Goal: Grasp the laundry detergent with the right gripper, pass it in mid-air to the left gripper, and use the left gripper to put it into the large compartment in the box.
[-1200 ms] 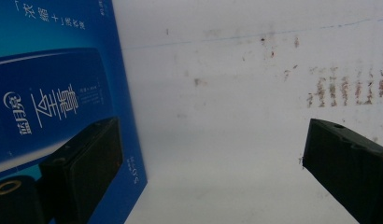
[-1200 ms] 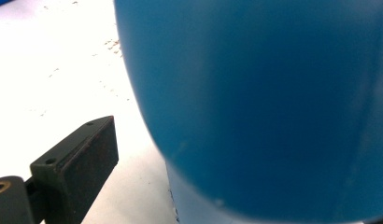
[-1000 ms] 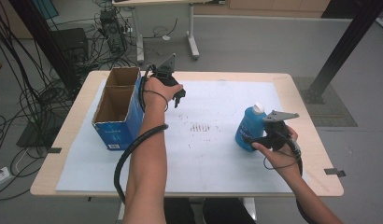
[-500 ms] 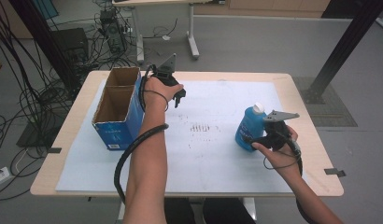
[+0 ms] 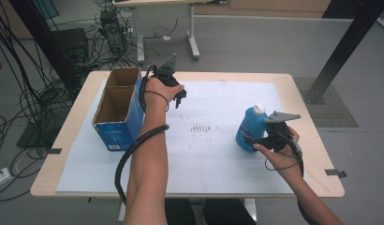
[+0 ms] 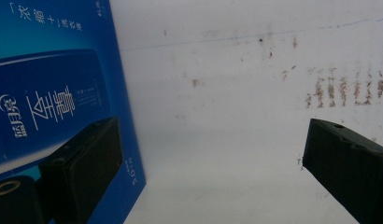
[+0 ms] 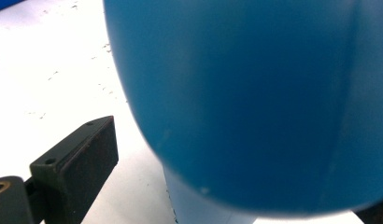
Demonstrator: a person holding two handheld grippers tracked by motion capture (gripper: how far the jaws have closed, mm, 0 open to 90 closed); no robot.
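A blue bottle (image 5: 250, 127) with a white cap stands upright at the right of the white sheet. My right gripper (image 5: 254, 140) sits low against its near right side; in the right gripper view the bottle (image 7: 255, 93) bulks between the wide-apart jaws, and a strip of sheet shows between it and the left fingertip (image 7: 75, 163). An open cardboard box (image 5: 116, 105) with blue sides stands at the left. My left gripper (image 5: 180, 97) hovers just right of it, open with nothing between its fingers. The box's printed blue wall (image 6: 54, 93) lies beside the left gripper (image 6: 213, 182).
The white sheet (image 5: 209, 159) on the wooden table bears a patch of brown marks (image 5: 202, 127) at its middle. Cables trail from both grippers over the near edge. Beyond the table are floor cables, a black post (image 5: 342, 47) and another desk's legs.
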